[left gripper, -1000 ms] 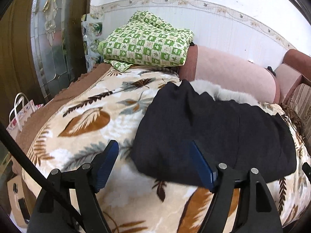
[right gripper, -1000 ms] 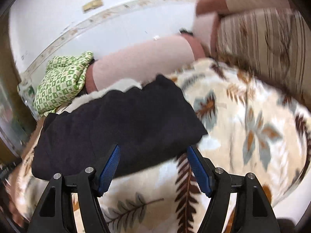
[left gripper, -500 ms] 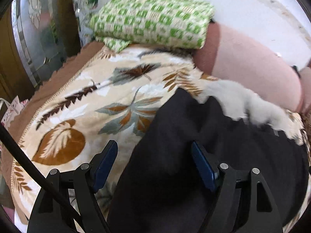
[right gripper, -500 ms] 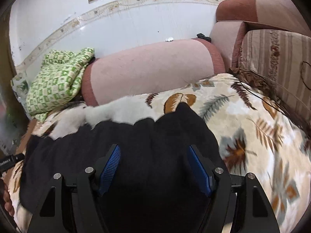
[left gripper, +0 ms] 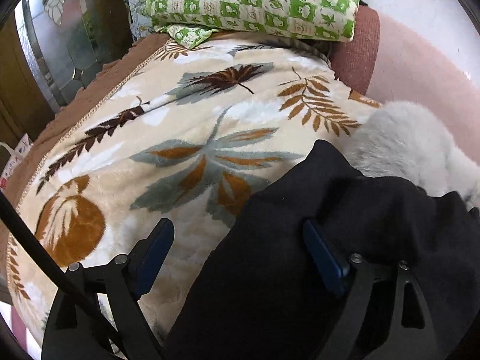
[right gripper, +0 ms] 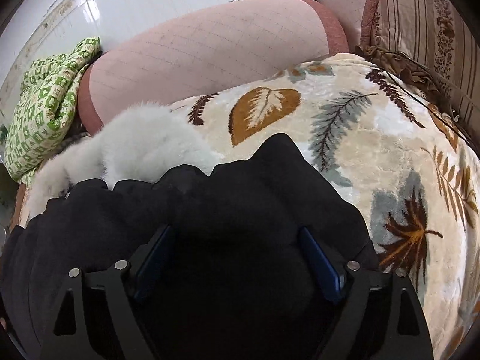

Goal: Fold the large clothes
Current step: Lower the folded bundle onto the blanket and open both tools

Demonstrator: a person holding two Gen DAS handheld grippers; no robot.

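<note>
The black garment [right gripper: 210, 210] lay on the leaf-print blanket [left gripper: 180, 138] that covered the sofa seat, bunched into a low dark heap with its pale fur trim [right gripper: 135, 150] turned toward the pink bolster [right gripper: 210, 51] at the back. I judged it partly folded, its far edge still lumpy rather than squared.

I had the right gripper [right gripper: 237, 255] over the middle of the cloth, tilted down at it, jaws opening with black fabric below and between them; nothing looked pinched. The left gripper [left gripper: 237, 249] sat at the garment's left border, jaws opening too, one finger [left gripper: 156, 240] over bare blanket and the other over the dark cloth. That straddle seemed right for catching the edge, since the cloth's border ran between the two fingers. Both claws, then, were released and holding nothing.

Farther off, a green checked quilt [left gripper: 255, 3] was piled at the end of the bolster, clear of the work, and a striped cushion [right gripper: 420, 30] stood to the right.
</note>
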